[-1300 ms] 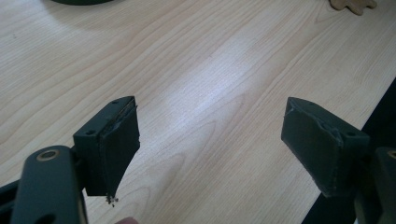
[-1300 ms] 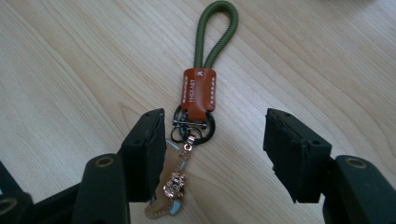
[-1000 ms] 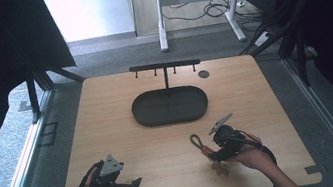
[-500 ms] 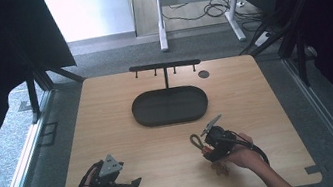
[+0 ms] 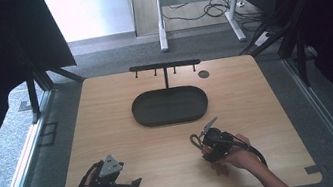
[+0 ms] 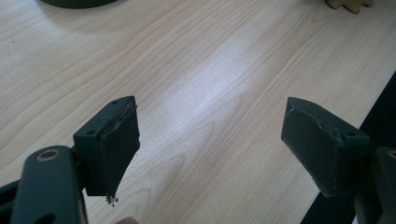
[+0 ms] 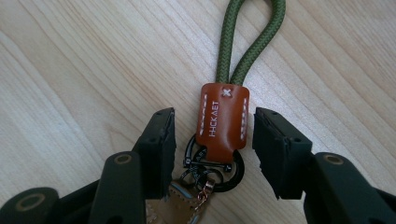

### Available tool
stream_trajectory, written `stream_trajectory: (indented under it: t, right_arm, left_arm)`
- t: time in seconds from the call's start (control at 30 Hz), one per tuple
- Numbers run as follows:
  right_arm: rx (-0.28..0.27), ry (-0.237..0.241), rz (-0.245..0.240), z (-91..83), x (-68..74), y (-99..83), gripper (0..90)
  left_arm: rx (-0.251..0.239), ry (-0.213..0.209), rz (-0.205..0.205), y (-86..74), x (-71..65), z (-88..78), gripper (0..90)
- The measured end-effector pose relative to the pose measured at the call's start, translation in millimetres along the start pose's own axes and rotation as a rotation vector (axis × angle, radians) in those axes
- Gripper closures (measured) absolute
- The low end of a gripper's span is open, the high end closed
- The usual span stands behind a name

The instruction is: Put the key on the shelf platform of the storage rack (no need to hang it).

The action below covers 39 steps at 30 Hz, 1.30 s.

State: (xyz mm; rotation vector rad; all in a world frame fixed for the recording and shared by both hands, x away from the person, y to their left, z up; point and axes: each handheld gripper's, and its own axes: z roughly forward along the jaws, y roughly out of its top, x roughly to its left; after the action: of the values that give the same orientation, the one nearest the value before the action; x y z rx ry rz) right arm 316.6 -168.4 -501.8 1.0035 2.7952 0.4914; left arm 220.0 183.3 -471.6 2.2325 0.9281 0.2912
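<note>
The right gripper (image 7: pixel 212 140) has its fingers (image 7: pixel 159 144) either side of the brown leather tab (image 7: pixel 223 119) of a keychain (image 7: pixel 224 107). The jaws have just been closing in, but I can't see the pads pressing on the tab yet: there's a sliver of wood showing on both sides, so I'd call it straddling, not gripping. The keychain lies flat on the table (image 5: pixel 108 123) near the front edge, right of the middle, with its green cord loop (image 7: pixel 252 42) pointing away from the jaws and a black carabiner ring (image 7: pixel 219 170) plus some small bits tucked under the tab.

The left gripper (image 6: pixel 212 144) is wide apart with nothing between the pads, parked near the front left corner.

What could go wrong: the tab sits a bit off centre, closer to the right-hand pad, so that one may touch first and slide it sideways. The left-hand finger could also catch the ring and the little tan piece under it, giving a messy pinch that slips when lifted.

The right gripper view gives all that detail. From the high view the keychain is a dark squiggle by the hand, but you get the oval black tray (image 5: pixel 170 106) and the hook rack (image 5: pixel 165 66) toward the back edge, well apart from it.
</note>
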Motion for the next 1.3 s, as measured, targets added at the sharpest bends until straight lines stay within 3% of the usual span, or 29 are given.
stream_trajectory:
  t: [0.53,1.3]
  right_arm:
    - [0.031,0.018,-0.002,3.4,-6.5,3.4,64.3]
    - [0.083,0.023,0.0,4.2,-7.6,10.6,66.0]
  left_arm:
    - [-0.006,0.001,0.0,0.4,-0.4,1.4,19.9]
    - [-0.009,0.002,0.001,0.7,-0.3,0.9,19.9]
